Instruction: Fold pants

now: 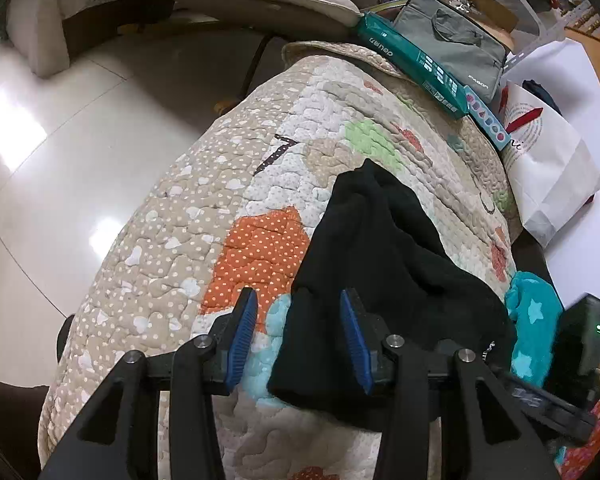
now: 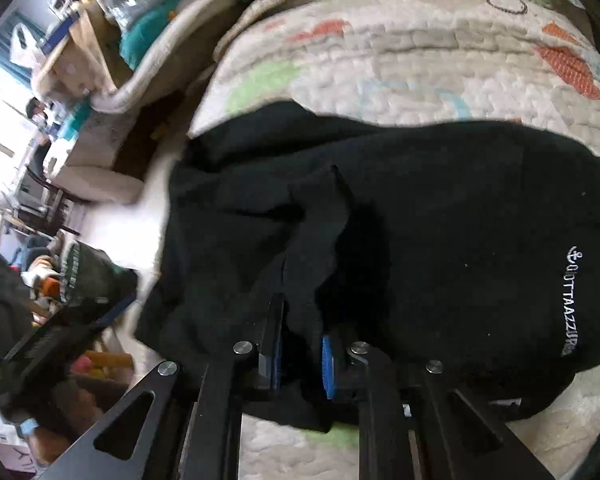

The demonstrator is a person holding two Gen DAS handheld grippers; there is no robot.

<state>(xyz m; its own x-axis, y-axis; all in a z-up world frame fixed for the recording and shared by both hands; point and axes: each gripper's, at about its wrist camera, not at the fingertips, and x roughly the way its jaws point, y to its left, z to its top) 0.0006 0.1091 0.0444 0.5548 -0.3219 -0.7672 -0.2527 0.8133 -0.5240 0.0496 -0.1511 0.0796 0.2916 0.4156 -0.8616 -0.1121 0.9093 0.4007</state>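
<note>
Black pants [image 1: 380,248] lie bunched on a patterned quilt [image 1: 172,240]. My left gripper [image 1: 298,300] is open, its blue pads either side of the near edge of the pants, with the cloth's corner between them. In the right wrist view the pants [image 2: 440,208] fill the middle, with white lettering at the right. My right gripper [image 2: 300,320] is shut on a raised fold of the pants, the blue pads [image 2: 327,368] pinching the cloth. The right gripper's black body [image 1: 580,344] shows at the right edge of the left wrist view.
A teal box [image 1: 412,64], a grey bag [image 1: 456,40] and a white paper bag [image 1: 548,168] stand at the quilt's far end. A turquoise star cloth [image 1: 536,320] lies right of the pants. Shiny tile floor [image 1: 60,160] lies left. Cluttered furniture [image 2: 40,160] shows left in the right wrist view.
</note>
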